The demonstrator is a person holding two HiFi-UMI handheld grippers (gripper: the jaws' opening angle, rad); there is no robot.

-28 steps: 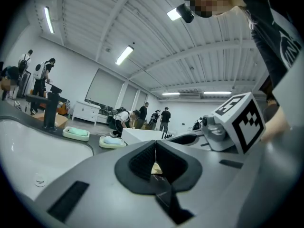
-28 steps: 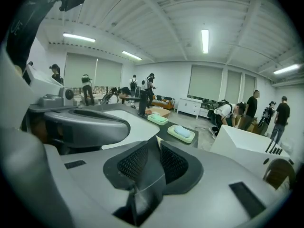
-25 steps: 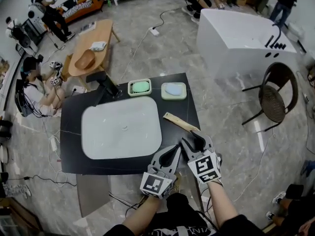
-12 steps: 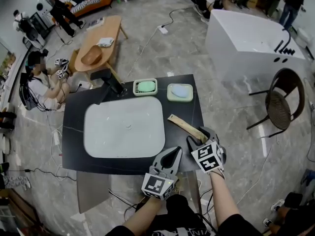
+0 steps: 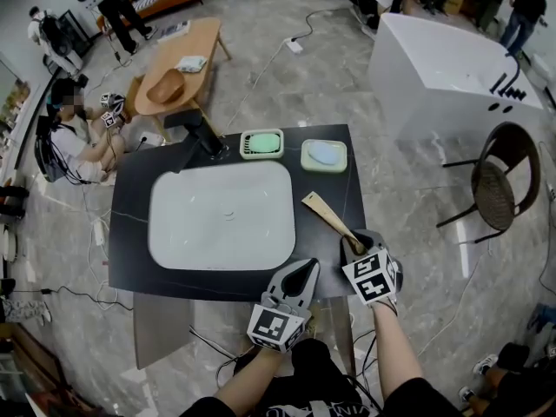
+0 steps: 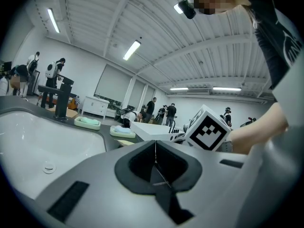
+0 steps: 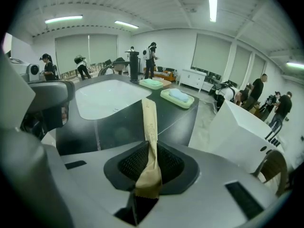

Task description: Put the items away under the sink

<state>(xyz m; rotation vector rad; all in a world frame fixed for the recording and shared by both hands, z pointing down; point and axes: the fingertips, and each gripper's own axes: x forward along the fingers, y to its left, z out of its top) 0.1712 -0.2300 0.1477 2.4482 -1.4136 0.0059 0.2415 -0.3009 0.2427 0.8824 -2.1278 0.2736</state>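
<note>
Right tool [image 7: 150,171]: the jaws have just been closing and now clamp the near end of a tan paper-wrapped stick [image 7: 150,127]. The pads press on both sides of the wrapper, which is creased flat at the grip. In the head view the right tool [image 5: 353,247] points forward and down at the front right corner of the bench [image 5: 130,198].

Paper-wrapped stick [image 5: 327,219]: it runs from the grip diagonally away and to the left, over the dark bench top, between the white basin [image 5: 221,215] and the right edge of the bench. Whether its far end touches the surface cannot be determined.

Left tool [image 6: 155,161]: the jaws are fully together, with nothing between them. In the head view the left tool [image 5: 301,273] sits at the front edge of the bench, just beside the right tool and to its left.

Behind the basin stand 1 black faucet [image 5: 195,129] and 2 pale green dishes side by side: the dish with green soap [image 5: 261,143] and, to its right, the dish with blue soap [image 5: 324,155].
</note>
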